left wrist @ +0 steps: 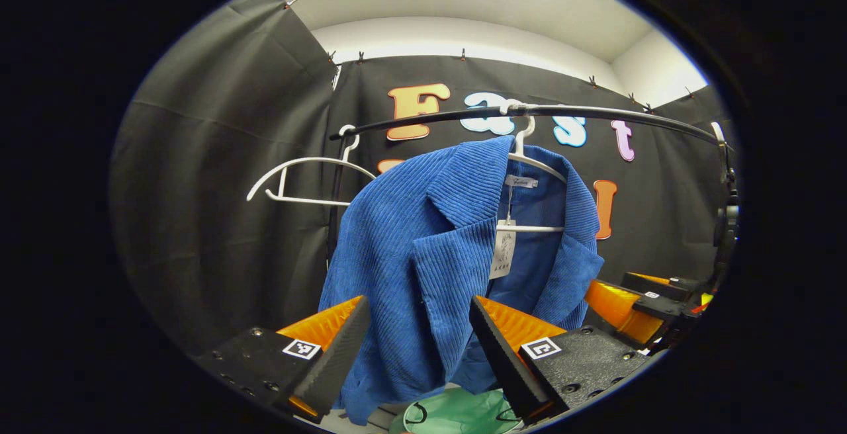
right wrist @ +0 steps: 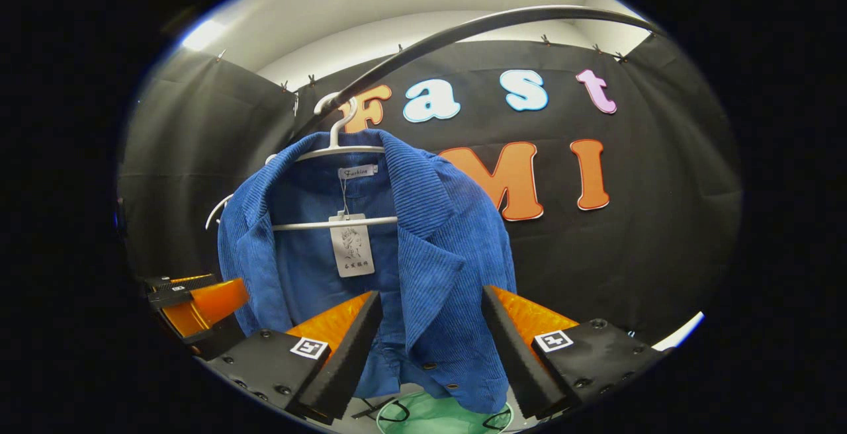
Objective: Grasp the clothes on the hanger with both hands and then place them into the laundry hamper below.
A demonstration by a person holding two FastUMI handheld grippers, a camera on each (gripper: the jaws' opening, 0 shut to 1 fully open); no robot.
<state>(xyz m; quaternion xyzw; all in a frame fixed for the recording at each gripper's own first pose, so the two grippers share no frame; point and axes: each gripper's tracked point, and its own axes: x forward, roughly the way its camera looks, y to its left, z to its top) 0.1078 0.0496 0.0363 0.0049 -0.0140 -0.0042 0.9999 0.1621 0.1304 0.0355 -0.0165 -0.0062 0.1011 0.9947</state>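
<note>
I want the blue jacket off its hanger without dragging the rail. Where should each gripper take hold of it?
Take the two front panels below the lapels, one per gripper, coming straight in from the front. The blue jacket hangs open on the white hanger, so both front edges fall as free flaps. The left gripper and right gripper already stand open around one each. Lift before pulling away.
</note>
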